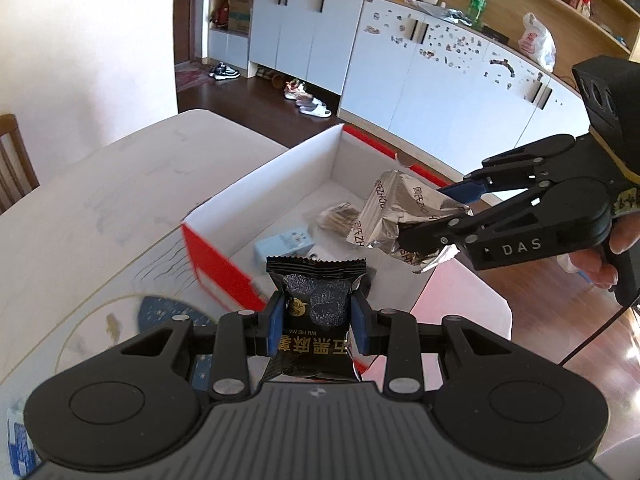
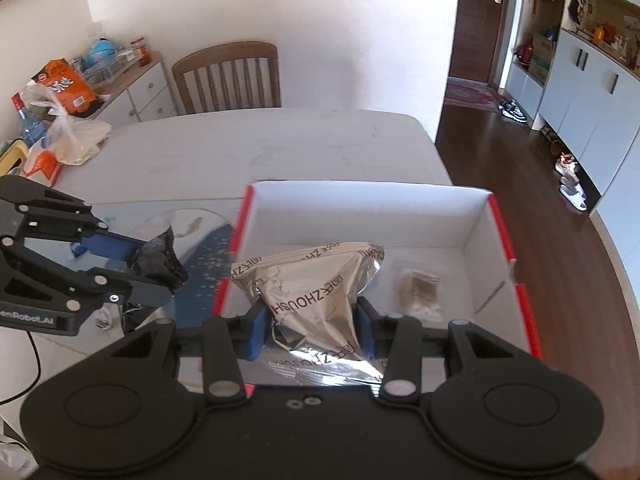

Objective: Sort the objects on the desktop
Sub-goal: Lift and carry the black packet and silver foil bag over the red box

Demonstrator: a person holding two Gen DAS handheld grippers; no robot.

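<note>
Left tool (image 1: 318,318): blue pads closed onto a black foil snack packet with gold lettering (image 1: 316,312), held upright just short of the open red-and-white cardboard box (image 1: 280,184); right tool (image 2: 310,326): blue pads clamped on a crumpled silver foil bag with printed lettering (image 2: 316,280), held over the box interior, above its near edge. Inside the box, on its white floor: a small clear packet of brown contents (image 2: 418,286) and a pale blue rectangular packet (image 1: 284,242). Box sits on a white marble-patterned table (image 2: 224,144); a blue round patterned mat (image 1: 168,314) lies beside the box; wooden slat-back chair (image 2: 228,76) at the far edge; white plastic bag (image 2: 74,136) at the table's far left. Room: dark wood floor (image 2: 500,152), white cabinets (image 1: 400,76), shoes along their base.
</note>
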